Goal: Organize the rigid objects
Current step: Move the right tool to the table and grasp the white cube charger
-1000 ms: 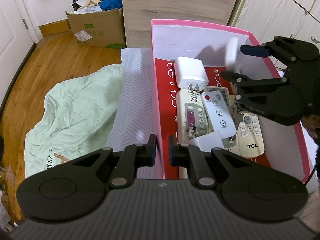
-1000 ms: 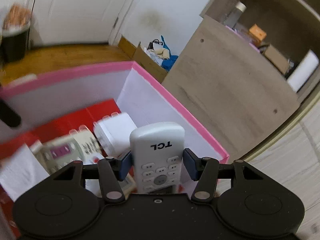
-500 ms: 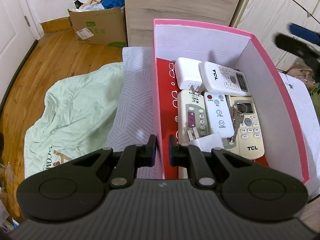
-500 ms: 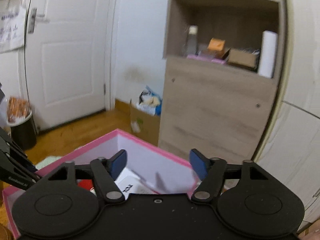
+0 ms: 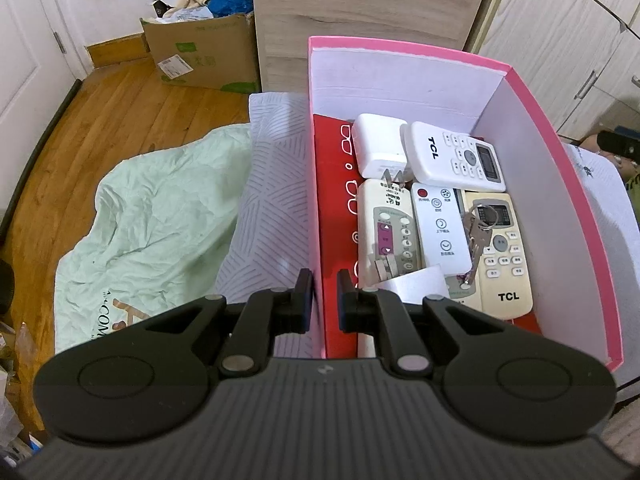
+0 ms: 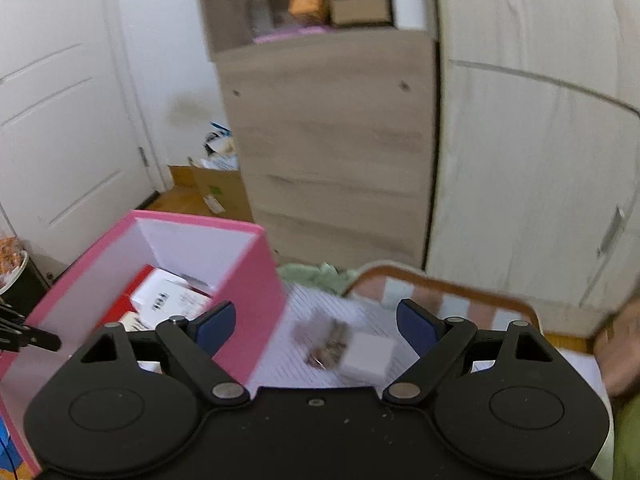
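The white TCL remote was in the right gripper a second ago; now it lies in the pink box, so that one is put away. Its long side runs slantwise, screen end toward the right wall. The right gripper is wide open and empty. The left gripper pinches the box's left wall.

One pink box holds four remote controls: a white TCL one, a cream one with a purple panel, a slim white one and a cream TCL one. One white charger, one bunch of keys, one cardboard box
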`<act>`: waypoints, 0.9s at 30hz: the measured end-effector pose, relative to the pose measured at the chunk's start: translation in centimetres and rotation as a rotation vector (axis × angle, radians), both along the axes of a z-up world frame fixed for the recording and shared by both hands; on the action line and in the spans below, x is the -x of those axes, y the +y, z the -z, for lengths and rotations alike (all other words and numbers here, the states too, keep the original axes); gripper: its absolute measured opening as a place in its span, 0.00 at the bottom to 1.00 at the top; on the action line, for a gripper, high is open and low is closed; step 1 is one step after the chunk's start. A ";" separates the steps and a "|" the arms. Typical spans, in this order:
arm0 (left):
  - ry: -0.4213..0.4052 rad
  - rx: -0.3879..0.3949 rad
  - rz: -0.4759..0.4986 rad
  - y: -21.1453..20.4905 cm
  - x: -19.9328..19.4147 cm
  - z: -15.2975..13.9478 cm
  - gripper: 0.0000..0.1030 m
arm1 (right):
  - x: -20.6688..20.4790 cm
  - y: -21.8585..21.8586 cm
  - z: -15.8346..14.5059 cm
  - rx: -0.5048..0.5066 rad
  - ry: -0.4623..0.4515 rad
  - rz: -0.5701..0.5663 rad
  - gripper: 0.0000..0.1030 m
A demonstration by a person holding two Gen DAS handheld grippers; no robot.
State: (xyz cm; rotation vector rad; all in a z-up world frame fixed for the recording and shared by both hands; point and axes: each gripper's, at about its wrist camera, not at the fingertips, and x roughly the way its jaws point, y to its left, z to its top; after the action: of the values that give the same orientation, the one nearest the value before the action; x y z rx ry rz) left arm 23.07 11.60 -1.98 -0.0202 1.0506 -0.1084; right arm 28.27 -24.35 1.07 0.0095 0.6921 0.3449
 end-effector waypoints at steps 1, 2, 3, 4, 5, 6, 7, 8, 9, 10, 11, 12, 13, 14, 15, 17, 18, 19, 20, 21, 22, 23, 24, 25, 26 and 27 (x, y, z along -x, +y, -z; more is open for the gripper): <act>0.000 0.000 -0.002 0.0 0.0 0.0 0.09 | -0.2 -0.3 0.4 -0.007 0.014 0.010 0.87; 0.001 0.002 -0.005 0.0 0.0 0.0 0.09 | -0.5 -0.6 0.7 -0.020 0.029 0.022 0.86; 0.002 0.003 -0.007 0.0 0.0 0.0 0.09 | -0.8 -1.0 1.1 -0.033 0.045 0.034 0.84; 0.003 0.003 -0.009 0.0 0.0 0.0 0.09 | -1.1 -1.2 1.6 -0.050 0.065 0.047 0.82; 0.003 0.003 -0.010 0.0 0.0 0.0 0.09 | -1.6 -1.3 2.2 -0.062 0.088 0.056 0.76; 0.003 0.002 -0.010 0.0 0.0 0.0 0.09 | -2.1 -1.4 2.8 -0.067 0.112 0.065 0.71; 0.003 0.001 -0.010 0.0 0.0 0.0 0.09 | -2.4 -1.4 3.5 -0.063 0.137 0.075 0.70; 0.002 0.001 -0.011 -0.1 0.0 0.0 0.09 | -2.6 -1.4 4.0 -0.056 0.153 0.081 0.68; 0.003 0.002 -0.011 0.0 0.0 0.0 0.09 | -2.8 -1.3 4.5 -0.047 0.163 0.088 0.67; 0.003 0.002 -0.010 -0.1 0.0 0.0 0.09 | -3.0 -1.1 5.0 -0.038 0.174 0.094 0.67; 0.003 0.002 -0.011 -0.1 0.0 0.0 0.09 | -3.4 -0.9 5.4 -0.032 0.185 0.098 0.68; 0.003 0.002 -0.010 -0.1 0.0 0.0 0.09 | -3.6 -0.8 5.6 -0.026 0.191 0.104 0.68; 0.002 0.002 -0.009 -0.1 0.0 0.0 0.09 | -3.8 -0.7 5.9 -0.019 0.191 0.115 0.68; 0.003 0.004 -0.012 -0.1 0.0 0.0 0.09 | -4.0 -0.7 6.1 -0.014 0.192 0.123 0.67; 0.004 0.006 -0.014 -0.1 0.0 0.0 0.09 | -4.2 -0.7 6.2 -0.013 0.194 0.129 0.68; 0.003 0.002 -0.012 -0.1 0.0 -0.1 0.09 | -4.7 -0.7 6.7 -0.019 0.199 0.139 0.68; 0.001 -0.002 -0.008 -0.2 0.0 -0.1 0.09 | -5.0 -0.6 6.9 -0.022 0.203 0.140 0.68; -0.002 -0.012 -0.003 -0.3 0.1 -0.1 0.09 | -5.2 -0.5 7.1 -0.022 0.208 0.138 0.67; -0.004 -0.020 0.000 -0.5 0.1 0.0 0.09 | -5.5 -0.3 7.3 -0.016 0.209 0.140 0.67; -0.007 -0.029 0.003 -0.6 0.2 0.0 0.09 | -5.6 -0.2 7.4 -0.006 0.206 0.145 0.66; -0.009 -0.033 0.004 -0.7 0.2 0.0 0.09 | -5.9 -0.1 7.6 0.008 0.202 0.149 0.65; -0.009 -0.035 0.004 -0.7 0.2 0.0 0.09 | -6.1 0.1 7.8 0.018 0.202 0.154 0.64; -0.008 -0.032 0.002 -0.7 0.2 0.0 0.09 | -6.2 0.1 8.0 0.022 0.202 0.159 0.63; -0.008 -0.029 0.001 -0.7 0.2 0.0 0.09 | -6.3 0.1 8.3 0.010 0.198 0.157 0.63; -0.008 -0.028 0.001 -0.6 0.2 0.0 0.09 | -6.4 0.0 8.5 -0.004 0.194 0.154 0.63; -0.007 -0.025 0.001 -0.6 0.2 0.0 0.09 | -6.4 -0.1 8.6 -0.013 0.191 0.155 0.64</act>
State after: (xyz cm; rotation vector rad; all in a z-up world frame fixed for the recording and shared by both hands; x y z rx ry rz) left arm 22.85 11.02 -1.93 0.0038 1.0446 -0.0959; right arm 34.70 -24.42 -7.56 0.1090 0.8727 0.2005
